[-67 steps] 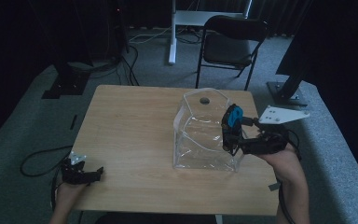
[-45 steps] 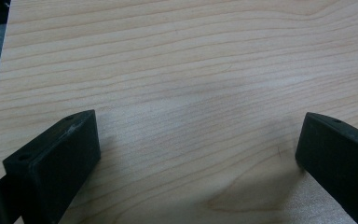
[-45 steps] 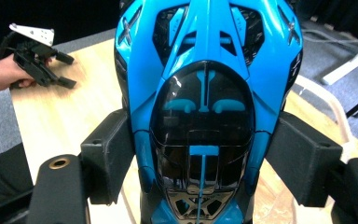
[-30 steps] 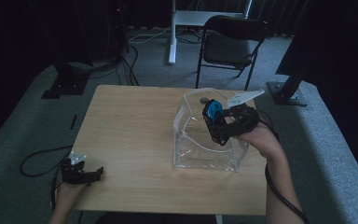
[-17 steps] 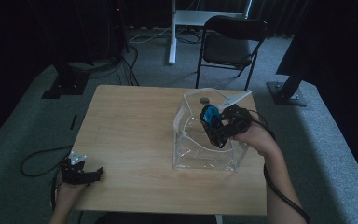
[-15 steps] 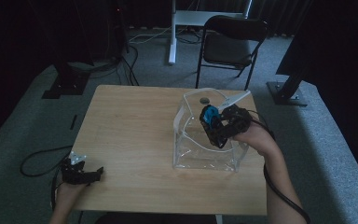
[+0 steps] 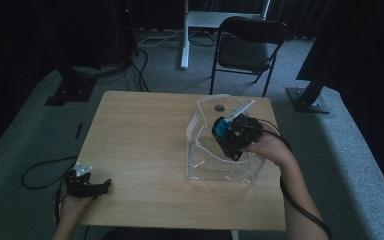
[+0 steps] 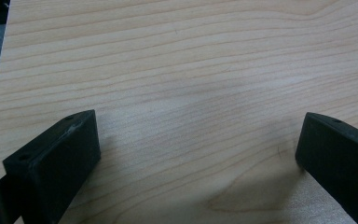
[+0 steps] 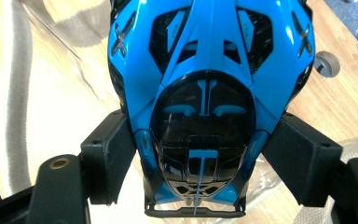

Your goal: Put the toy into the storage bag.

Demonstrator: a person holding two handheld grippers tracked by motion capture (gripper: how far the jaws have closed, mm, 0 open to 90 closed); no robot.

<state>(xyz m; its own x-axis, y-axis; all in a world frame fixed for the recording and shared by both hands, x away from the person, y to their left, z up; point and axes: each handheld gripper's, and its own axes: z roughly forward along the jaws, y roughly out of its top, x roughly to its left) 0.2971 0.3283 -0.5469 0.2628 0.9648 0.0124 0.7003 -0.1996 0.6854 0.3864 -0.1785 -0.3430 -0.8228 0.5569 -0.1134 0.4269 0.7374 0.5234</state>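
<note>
A light wooden rectangular table (image 7: 145,150) stands on grey carpet, with a black folding chair (image 7: 247,47) beyond its far edge and dark stands to the far left and right. On the right half of the table sits a clear, soft plastic open-topped bag (image 7: 220,167), its walls upright and its near wall well back from the table's near edge. The right gripper (image 7: 230,140), held in the person's right hand (image 7: 267,147), hangs over the bag's open mouth, its black cable trailing back along the forearm toward the near right corner. Its jaws are part-way spread and pinch a glossy blue and black toy car (image 9: 200,93) by its two sides; in the right gripper view the car points away from the camera, with the bag's clear wall and bare tabletop beneath it. A small round grey object (image 7: 220,106) lies on the table just beyond the bag's far wall. The whole left and middle of the table is bare wood. At the near left corner the left gripper (image 7: 91,187), held in the left hand (image 7: 72,207), rests at the table's edge; its jaws stand wide apart over bare wood (image 8: 191,93), gripping nothing.
</note>
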